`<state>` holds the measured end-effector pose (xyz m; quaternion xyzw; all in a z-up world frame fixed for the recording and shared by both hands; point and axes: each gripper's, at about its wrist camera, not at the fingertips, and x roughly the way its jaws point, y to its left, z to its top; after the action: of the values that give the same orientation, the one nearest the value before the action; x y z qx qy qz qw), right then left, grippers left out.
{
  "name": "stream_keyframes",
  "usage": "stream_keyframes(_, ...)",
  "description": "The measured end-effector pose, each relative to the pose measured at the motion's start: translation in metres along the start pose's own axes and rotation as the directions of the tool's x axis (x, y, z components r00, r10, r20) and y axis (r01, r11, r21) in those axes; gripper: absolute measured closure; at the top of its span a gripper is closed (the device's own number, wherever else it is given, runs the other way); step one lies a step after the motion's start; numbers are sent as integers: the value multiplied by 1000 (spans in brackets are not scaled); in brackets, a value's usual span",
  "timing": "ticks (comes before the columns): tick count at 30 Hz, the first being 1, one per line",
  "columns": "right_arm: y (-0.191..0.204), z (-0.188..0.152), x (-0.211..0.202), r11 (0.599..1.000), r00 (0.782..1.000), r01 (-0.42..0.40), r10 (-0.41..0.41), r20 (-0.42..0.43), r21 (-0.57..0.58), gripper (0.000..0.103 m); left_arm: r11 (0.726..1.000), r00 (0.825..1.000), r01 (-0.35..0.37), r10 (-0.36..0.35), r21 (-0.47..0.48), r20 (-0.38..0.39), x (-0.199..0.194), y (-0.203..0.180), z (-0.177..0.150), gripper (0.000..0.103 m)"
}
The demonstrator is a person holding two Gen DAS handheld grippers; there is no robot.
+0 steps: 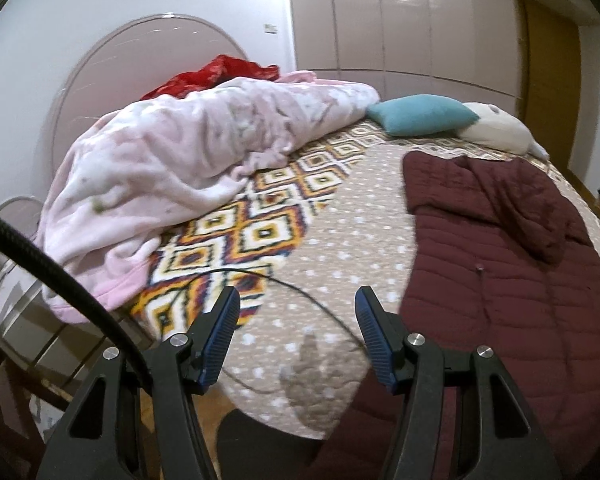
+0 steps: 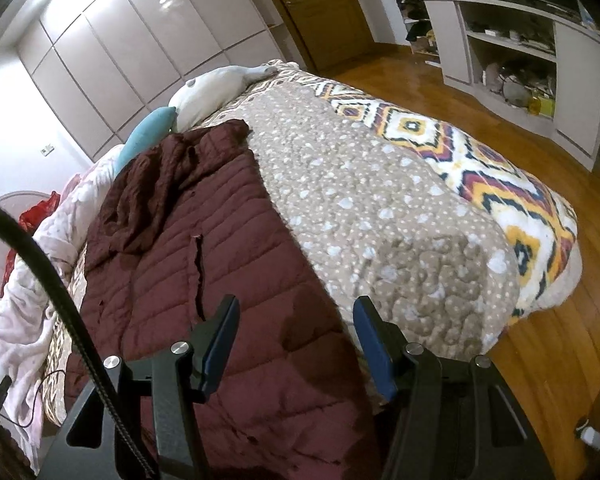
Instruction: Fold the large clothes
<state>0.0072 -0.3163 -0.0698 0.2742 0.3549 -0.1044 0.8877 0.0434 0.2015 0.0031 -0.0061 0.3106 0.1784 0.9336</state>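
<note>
On the bed [image 2: 380,208], toward its near edge: one maroon quilted puffer jacket [image 2: 204,280], spread flat, stitched in horizontal channels, a slit pocket on the front, hood or collar bunched in soft folds at the far end. Its lower hem runs out of sight behind the gripper bodies in both views.

Bedcover: taupe fleece with pale hearts and dots, pebbled texture; beneath it a sheet in orange, navy and white diamonds.

Left hand-held gripper [image 1: 296,304]: fingers apart, blue ribbed pads, nothing between them, hovering over the bed corner beside the jacket [image 1: 520,280]. A thin black cable [image 1: 300,288] trails across the cover just ahead of it.

Right hand-held gripper [image 2: 294,312]: fingers apart, empty, above the jacket's right edge; contact with the cloth cannot be told.

Far side: heaped pink plush blanket [image 1: 172,160], red cloth [image 1: 220,76] partly hidden behind it; teal cushion [image 1: 420,114]; white soft toy [image 1: 496,128], its shape hard to make out.

Shelving unit [image 2: 512,60] by the wooden floor [image 2: 540,360]: contents too cluttered and small to identify.
</note>
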Motion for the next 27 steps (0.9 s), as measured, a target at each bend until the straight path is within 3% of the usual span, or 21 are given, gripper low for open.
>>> stream_keyframes(12, -5, -12, -3, 1000, 1000, 16, -16, -12, 15, 40, 985, 990, -134, 129, -107, -52, 8, 81, -19, 44)
stream_keyframes(18, -4, -20, -9, 999, 1000, 28, -27, -11, 19, 40, 955, 977, -213, 211, -206, -34, -3, 130, -32, 44)
stream_keyframes(21, -7, -21, -15, 999, 999, 45, -45, 2, 21, 40, 925, 959, -275, 283, -263, -9, -19, 162, -35, 44)
stream_keyframes(27, -31, -2, -46, 993, 990, 93, -100, 100, 78, 40, 841, 902, -375, 427, -389, 54, -67, 217, -28, 44)
